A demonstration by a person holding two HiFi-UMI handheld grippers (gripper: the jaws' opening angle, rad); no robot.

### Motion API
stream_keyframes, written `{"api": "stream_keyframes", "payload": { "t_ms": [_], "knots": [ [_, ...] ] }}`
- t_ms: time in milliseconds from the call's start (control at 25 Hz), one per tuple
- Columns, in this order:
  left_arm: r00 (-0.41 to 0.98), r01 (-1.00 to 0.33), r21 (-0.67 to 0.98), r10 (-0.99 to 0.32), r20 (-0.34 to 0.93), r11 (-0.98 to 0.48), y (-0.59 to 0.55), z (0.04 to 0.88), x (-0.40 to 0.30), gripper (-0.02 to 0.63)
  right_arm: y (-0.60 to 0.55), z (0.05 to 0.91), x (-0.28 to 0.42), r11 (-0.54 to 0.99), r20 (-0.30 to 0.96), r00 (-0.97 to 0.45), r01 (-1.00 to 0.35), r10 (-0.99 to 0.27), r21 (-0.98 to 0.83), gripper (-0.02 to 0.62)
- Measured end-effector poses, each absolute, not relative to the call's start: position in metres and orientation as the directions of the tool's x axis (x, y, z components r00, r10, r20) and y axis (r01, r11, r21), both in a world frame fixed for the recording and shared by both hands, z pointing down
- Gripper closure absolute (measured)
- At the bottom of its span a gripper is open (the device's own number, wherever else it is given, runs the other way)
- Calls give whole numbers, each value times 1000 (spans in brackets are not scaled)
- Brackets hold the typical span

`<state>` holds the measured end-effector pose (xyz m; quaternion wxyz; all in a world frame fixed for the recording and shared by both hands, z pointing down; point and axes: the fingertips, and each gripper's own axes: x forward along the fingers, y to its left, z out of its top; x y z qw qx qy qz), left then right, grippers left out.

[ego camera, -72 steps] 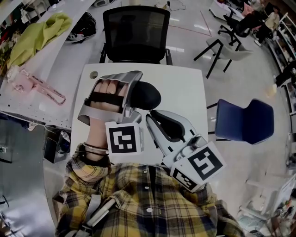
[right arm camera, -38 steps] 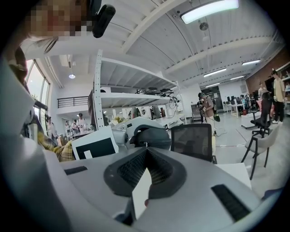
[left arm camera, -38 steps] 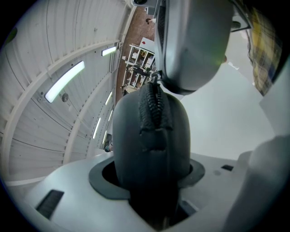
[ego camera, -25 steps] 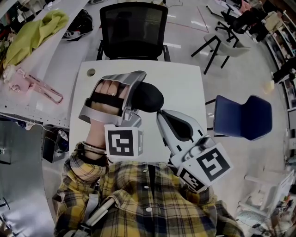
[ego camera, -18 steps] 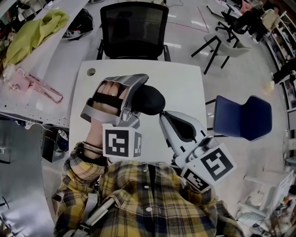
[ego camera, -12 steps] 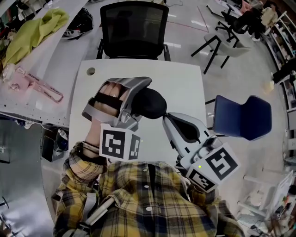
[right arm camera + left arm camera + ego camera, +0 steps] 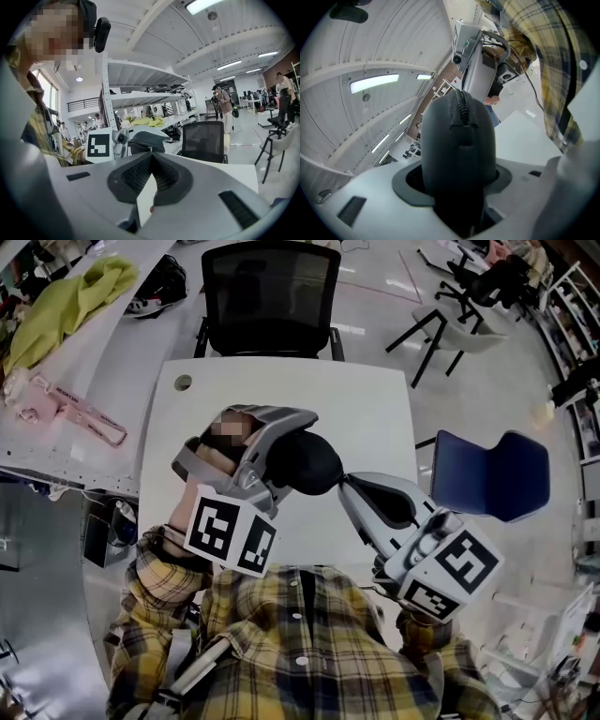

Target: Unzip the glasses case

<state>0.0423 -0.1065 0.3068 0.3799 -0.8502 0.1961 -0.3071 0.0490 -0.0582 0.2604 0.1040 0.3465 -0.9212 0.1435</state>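
Observation:
The black glasses case [image 7: 309, 470] is held off the white table [image 7: 356, 409], with my left gripper [image 7: 298, 442] shut on it. In the left gripper view the case [image 7: 458, 140] fills the space between the jaws, its zip [image 7: 462, 101] running up over the rounded end and looking closed. My right gripper [image 7: 345, 482] sits just right of the case, tip pointing at it, a short gap away. Its jaws meet at the tip and hold nothing in the right gripper view, where the right gripper [image 7: 150, 161] faces the case [image 7: 146, 140].
A black mesh chair [image 7: 272, 296] stands at the table's far side and a blue chair [image 7: 492, 474] to the right. A side table at the left carries a green cloth [image 7: 75, 301] and a pink object [image 7: 70, 409].
My left gripper has tilted and carried the case a little right and nearer. My right gripper has drawn back to the right and down, away from the case.

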Motion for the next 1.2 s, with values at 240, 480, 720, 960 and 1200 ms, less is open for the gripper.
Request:
{"api": "stream_keyframes", "payload": {
  "t_ms": [240, 480, 720, 960, 1200],
  "knots": [
    [797, -69, -722, -474, 376, -689, -90, 305, 48, 357, -51, 262, 51, 750, 315, -770, -627, -555, -212, 598],
    [848, -6, -668, -358, 391, -744, -69, 306, 52, 357, -39, 266, 52, 786, 344, -815, -561, -467, -260, 598],
    [894, 49, -605, -235, 381, -795, -47, 300, 54, 356, -28, 265, 50, 825, 378, -846, -492, -377, -277, 598],
    [937, 103, -531, -97, 336, -841, -25, 290, 53, 356, -19, 267, 44, 862, 406, -872, -409, -273, -299, 598],
    [956, 151, -443, 17, 291, -884, -9, 280, 47, 357, -13, 270, 35, 882, 424, -883, -351, -201, -313, 598]
  ]
}}
